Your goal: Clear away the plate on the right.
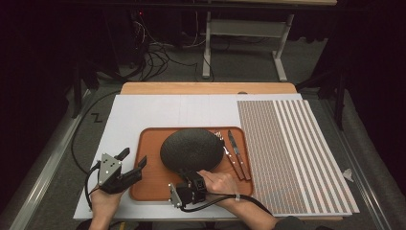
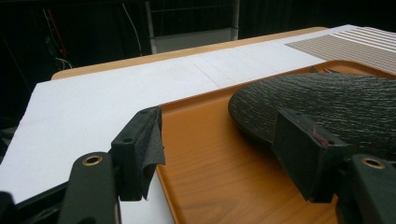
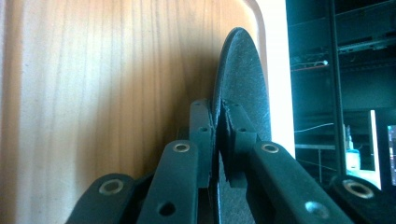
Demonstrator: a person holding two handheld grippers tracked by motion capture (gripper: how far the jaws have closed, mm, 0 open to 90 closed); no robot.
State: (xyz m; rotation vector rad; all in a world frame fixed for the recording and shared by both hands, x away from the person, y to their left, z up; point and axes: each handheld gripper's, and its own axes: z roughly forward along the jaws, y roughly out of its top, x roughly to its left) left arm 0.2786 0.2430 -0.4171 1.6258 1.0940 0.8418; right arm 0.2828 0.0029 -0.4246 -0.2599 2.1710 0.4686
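Tray [image 1: 148, 189], wood-grain orange: 1 plate [image 1: 191, 149], fork [image 1: 221, 143], knife [image 1: 238, 153].
Plate black, round, textured; right gripper [image 1: 186, 173] clamps its rim; left gripper [image 1: 131, 160] wide.

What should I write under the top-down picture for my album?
Right tool pinches the near rim of a dark round plate on an orange tray, fork and knife alongside, left tool open.

Table [image 1: 143, 88]: white board [image 1: 158, 112], perhaps foam.

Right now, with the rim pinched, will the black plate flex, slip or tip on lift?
The black plate looks stiff, so it likely won't flex. Its textured face should limit slipping. The right tongs grip only the near rim, so it may droop; the left tongs stand open beside the tray.
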